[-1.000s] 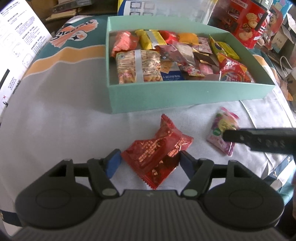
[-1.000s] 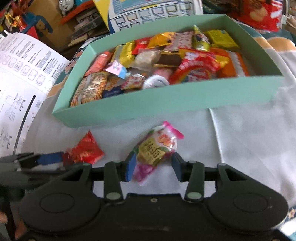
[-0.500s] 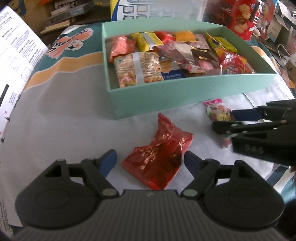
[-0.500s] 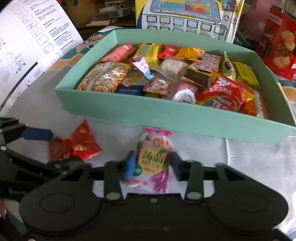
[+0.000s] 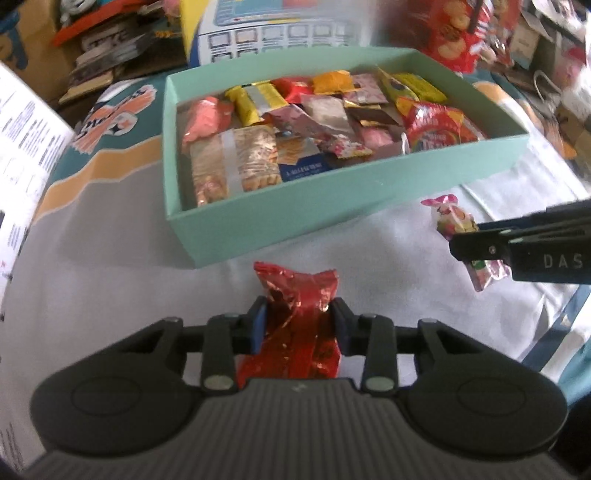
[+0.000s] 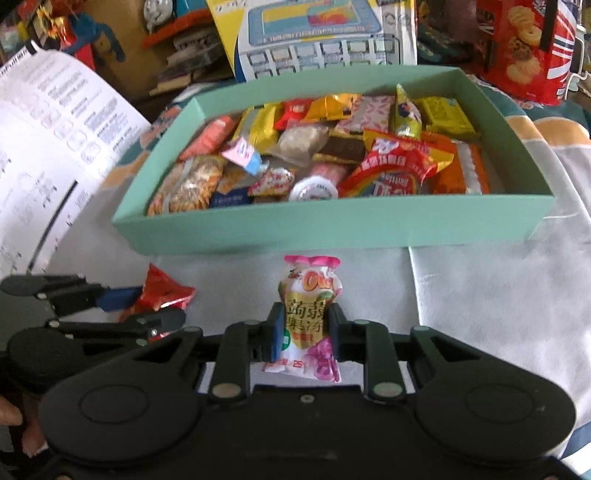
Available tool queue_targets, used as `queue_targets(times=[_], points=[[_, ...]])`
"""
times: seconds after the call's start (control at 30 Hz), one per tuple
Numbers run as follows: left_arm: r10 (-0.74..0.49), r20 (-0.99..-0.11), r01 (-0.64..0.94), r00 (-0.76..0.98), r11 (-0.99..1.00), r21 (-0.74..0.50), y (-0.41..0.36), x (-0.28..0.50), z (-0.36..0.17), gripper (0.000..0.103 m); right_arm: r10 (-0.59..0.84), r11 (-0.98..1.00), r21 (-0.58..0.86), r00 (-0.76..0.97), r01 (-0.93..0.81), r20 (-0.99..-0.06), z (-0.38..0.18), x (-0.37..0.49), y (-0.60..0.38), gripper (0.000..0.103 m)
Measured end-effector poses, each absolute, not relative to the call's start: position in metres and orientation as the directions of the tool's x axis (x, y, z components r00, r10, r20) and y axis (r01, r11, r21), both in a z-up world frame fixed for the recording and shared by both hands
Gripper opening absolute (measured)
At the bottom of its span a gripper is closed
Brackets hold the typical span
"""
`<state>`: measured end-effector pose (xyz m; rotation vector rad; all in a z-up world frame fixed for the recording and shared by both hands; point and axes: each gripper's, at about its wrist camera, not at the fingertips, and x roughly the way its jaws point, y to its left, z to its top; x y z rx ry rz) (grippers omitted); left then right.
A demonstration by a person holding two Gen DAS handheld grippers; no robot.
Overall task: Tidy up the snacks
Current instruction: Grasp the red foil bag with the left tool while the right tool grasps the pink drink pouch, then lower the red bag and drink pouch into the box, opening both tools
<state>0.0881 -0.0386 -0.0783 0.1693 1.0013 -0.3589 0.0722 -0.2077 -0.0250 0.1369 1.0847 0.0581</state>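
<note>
A red foil snack packet (image 5: 295, 291) lies on the pale cloth in front of the teal box (image 5: 295, 218). My left gripper (image 5: 299, 325) is closing, and its blue pads press on the packet's sides. A pink and white jelly pouch (image 6: 308, 291) sits pinched between the pads of my right gripper (image 6: 303, 328), whose jaws are also closing. The teal box (image 6: 332, 229) holds several wrapped snacks. In the right wrist view the left gripper (image 6: 151, 306) and red packet (image 6: 166, 291) show at the left. In the left wrist view the right gripper (image 5: 465, 236) grips the pouch (image 5: 448, 218).
A white printed sheet (image 6: 48, 140) curls up at the left. Behind the box stand a toy carton (image 6: 314, 33) and a red biscuit tin (image 6: 528, 44). Cluttered boxes line the back. The box's front wall stands close ahead of both grippers.
The left jaws spread wider, then closed onto the red packet and crumpled it. The right jaws tightened on the jelly pouch, which now stands straight between the pads.
</note>
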Motion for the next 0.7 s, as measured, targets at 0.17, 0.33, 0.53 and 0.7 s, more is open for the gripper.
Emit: queue_targets(times=[0.17, 0.33, 0.53, 0.7], points=[[-0.239, -0.825, 0.334, 0.512, 0.94, -0.066, -0.029, 0.086, -0.058, 0.035, 0.139, 0.985, 0.172, 0.486, 0.024, -0.863, -0.017, 0.07, -0.215, 0.024], [-0.259, -0.807, 0.327, 0.53, 0.941, -0.087, -0.028, 0.086, -0.037, 0.035, 0.156, 0.977, 0.206, 0.51, 0.044, -0.846, -0.008, 0.066, -0.226, 0.024], [-0.291, -0.781, 0.344, 0.553, 0.933, -0.105, -0.045, 0.098, -0.012, 0.035, 0.154, 0.966, 0.246, 0.571, 0.086, -0.806, 0.013, 0.067, -0.249, 0.024], [-0.302, -0.766, 0.362, 0.567, 0.927, -0.097, -0.069, 0.122, 0.002, 0.035, 0.132, 0.954, 0.269, 0.622, 0.13, -0.772, 0.027, 0.08, -0.276, 0.024]])
